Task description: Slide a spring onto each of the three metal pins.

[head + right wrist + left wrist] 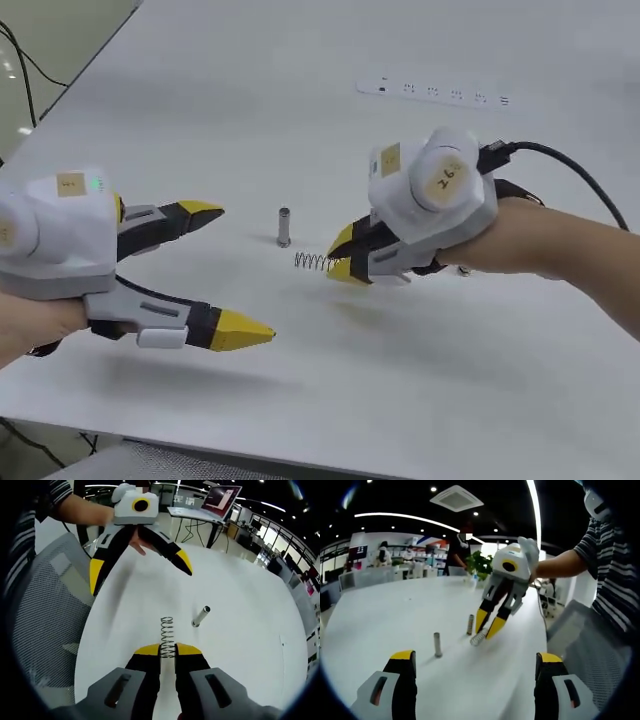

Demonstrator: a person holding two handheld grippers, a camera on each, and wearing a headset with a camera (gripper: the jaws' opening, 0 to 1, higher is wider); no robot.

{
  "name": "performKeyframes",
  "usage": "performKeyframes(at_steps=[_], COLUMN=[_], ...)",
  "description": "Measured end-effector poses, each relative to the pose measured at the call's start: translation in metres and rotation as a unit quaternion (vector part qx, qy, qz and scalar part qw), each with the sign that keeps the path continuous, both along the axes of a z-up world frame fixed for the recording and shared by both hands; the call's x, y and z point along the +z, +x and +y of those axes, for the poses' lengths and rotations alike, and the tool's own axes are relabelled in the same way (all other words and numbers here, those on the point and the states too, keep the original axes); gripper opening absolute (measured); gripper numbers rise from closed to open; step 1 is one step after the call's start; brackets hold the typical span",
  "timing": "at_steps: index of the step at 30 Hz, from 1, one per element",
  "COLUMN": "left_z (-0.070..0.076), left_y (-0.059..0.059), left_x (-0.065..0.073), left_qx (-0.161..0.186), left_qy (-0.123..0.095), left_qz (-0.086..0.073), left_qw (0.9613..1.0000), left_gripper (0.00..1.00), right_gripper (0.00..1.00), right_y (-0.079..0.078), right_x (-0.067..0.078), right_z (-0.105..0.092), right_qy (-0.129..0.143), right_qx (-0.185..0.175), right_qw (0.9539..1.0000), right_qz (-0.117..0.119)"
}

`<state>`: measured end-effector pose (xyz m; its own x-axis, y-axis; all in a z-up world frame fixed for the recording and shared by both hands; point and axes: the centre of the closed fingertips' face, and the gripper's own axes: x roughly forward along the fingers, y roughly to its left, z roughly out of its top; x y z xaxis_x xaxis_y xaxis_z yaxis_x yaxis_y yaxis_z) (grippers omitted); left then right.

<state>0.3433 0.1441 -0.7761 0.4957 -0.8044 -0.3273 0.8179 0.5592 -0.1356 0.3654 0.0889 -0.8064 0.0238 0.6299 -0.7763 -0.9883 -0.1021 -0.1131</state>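
A small coil spring (313, 262) lies level just above the white table (300, 110), one end pinched in my shut right gripper (341, 257). A short metal pin (284, 227) stands upright just beyond the spring's free end. In the right gripper view the spring (167, 628) sticks out ahead of the right gripper (167, 650), with the pin (201, 616) to its right. My left gripper (228, 270) hovers wide open at the left, holding nothing. The left gripper view shows two pins (437, 644) (470, 624) and the spring (478, 638) beyond the left gripper (475, 656).
A white power strip (432, 92) lies at the far side of the table, and a black cable (570, 170) runs off the right gripper. A mesh chair (45, 630) stands past the table's near edge.
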Motion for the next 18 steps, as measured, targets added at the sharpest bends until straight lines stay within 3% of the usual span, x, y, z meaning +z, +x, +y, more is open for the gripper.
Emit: performKeyframes(at_steps=[9,18], left_z=[-0.006,-0.013], left_y=[0.000,-0.004], left_x=[0.002,0.002], left_qx=[-0.008,-0.023], left_qy=[-0.003,-0.005], left_qz=[0.000,0.004], left_qw=[1.0000,0.9997], left_gripper=[0.94,0.87], right_gripper=[0.07,0.07], right_y=[-0.001,-0.007], right_x=[0.013,0.015], right_z=[-0.018,-0.033], right_qy=[0.008,0.001], right_qx=[-0.014,-0.013], right_qw=[0.9999,0.9999], right_qz=[-0.002,-0.011])
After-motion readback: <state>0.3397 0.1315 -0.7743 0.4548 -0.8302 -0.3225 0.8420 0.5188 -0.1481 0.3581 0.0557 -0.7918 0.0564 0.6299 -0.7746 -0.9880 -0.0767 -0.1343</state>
